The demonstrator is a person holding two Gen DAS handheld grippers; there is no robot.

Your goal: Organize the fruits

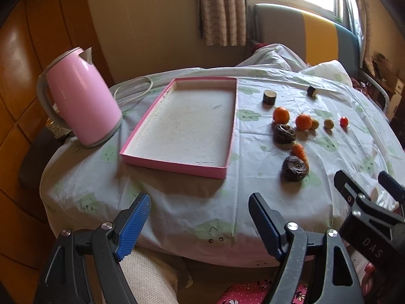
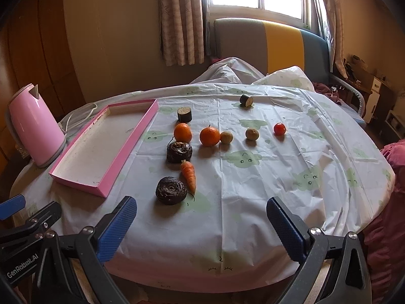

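Observation:
A shallow pink tray [image 1: 229, 147] [image 2: 106, 179] lies empty on the table's left. To its right lie two oranges [image 2: 182, 132] [image 2: 209, 135], two small tan fruits [image 2: 226, 137] [image 2: 252, 134], a red tomato [image 2: 279, 128], a carrot [image 2: 189, 174] and two dark wrinkled round pieces [image 2: 178, 151] [image 2: 171, 190]. The oranges [image 1: 281, 114] and carrot [image 1: 298, 151] also show in the left wrist view. My left gripper [image 1: 200, 205] is open and empty at the table's near edge. My right gripper [image 2: 201, 209] is open and empty, just in front of the nearer dark piece.
A pink kettle [image 1: 81, 98] [image 2: 35, 126] with a white cord stands left of the tray. Two dark cylindrical pieces [image 2: 184, 114] [image 2: 246, 100] sit farther back. The table carries a white patterned cloth [image 2: 278, 177]. A sofa and a window are behind.

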